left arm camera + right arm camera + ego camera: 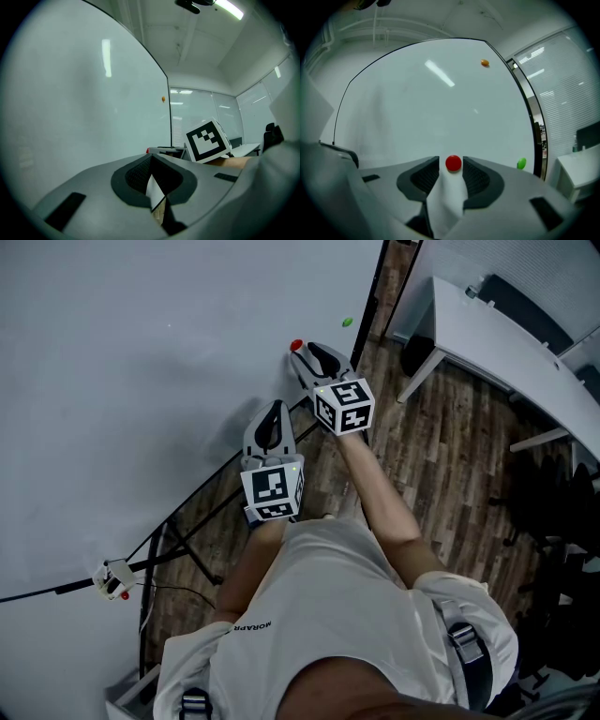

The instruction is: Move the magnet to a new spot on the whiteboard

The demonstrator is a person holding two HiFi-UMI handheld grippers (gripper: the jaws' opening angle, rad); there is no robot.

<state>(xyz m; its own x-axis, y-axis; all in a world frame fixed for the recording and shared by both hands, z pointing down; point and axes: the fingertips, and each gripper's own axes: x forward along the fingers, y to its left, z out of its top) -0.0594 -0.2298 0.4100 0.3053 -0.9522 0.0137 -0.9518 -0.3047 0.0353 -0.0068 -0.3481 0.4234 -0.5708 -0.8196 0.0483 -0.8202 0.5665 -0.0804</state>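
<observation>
**Red magnet sitting between open jaws on the whiteboard**

The right gripper (451,161) is pointing level at the whiteboard (141,381), a smooth, glossy white sheet that is picking up streaks of ceiling light. Its jaws are standing apart. The red magnet (453,163), a small round glossy button, is sitting on the board right between the jaw tips. A sliver of white is showing on one side of it, so the pads (476,180) are not squeezing it. Those pads are black, with a fine ribbed grain, and are set into a matte grey shell of rounded, moulded plastic.

The left gripper (151,157) is hanging beside the board, lower and nearer the person in the head view. Its jaw tips are meeting in a point, with nothing between them.

Each gripper is carrying a white cube (345,406) printed with black square patterns.

A green magnet (521,163), also round and shiny, is clinging near the board's black edge strip, well apart from the red one. An orange magnet (484,62) is sitting much higher up.

Below the board, thin black stand legs (187,540) are crossing a floor (450,456) of dark wood-grain planks. A flat pale desk (506,334) is standing off to the right.
</observation>
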